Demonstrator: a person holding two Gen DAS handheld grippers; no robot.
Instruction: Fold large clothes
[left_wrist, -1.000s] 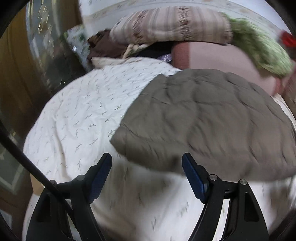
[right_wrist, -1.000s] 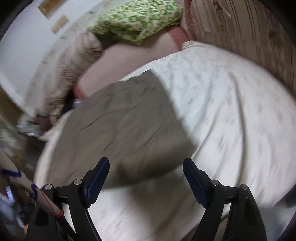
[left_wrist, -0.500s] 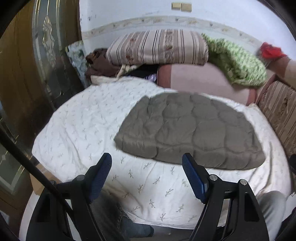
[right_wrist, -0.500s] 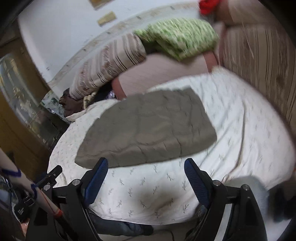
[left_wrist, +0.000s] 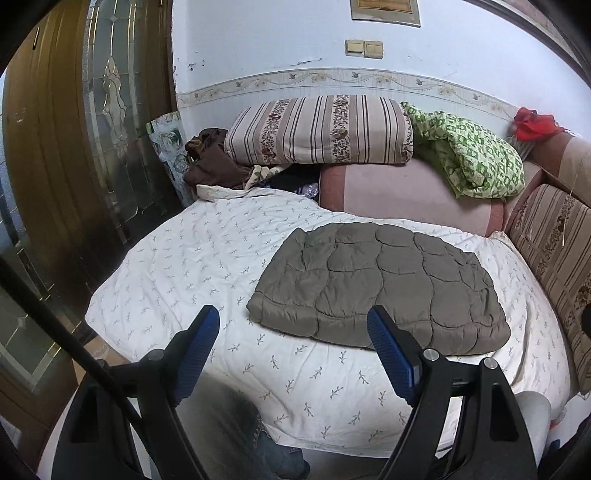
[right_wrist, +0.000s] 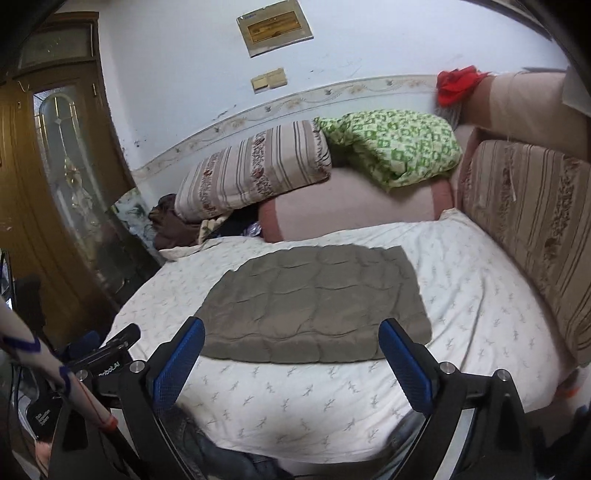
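A grey-brown quilted garment (left_wrist: 380, 288) (right_wrist: 317, 302) lies folded into a flat rectangle on the white leaf-print bedsheet (left_wrist: 192, 266) (right_wrist: 476, 295). My left gripper (left_wrist: 295, 332) hangs above the near edge of the bed, back from the garment, its jaws opening with nothing between its blue pads (left_wrist: 195, 347). My right gripper (right_wrist: 291, 347) also hovers short of the garment's near edge, its jaws opening wider and empty. The left gripper's black body (right_wrist: 107, 354) shows at the lower left of the right wrist view.
Against the far wall sit a striped pillow (left_wrist: 317, 129), a green patterned blanket (left_wrist: 472, 155) and a pink cushion (left_wrist: 406, 192). A striped sofa back (left_wrist: 554, 258) borders the right side. A wooden glass-panelled door (left_wrist: 74, 147) stands left. A person's jeans-clad legs (left_wrist: 236, 428) are below.
Both grippers have pulled up and back from the garment, which now lies whole in view on the bed. The right gripper rolled level and its jaws spread wider.
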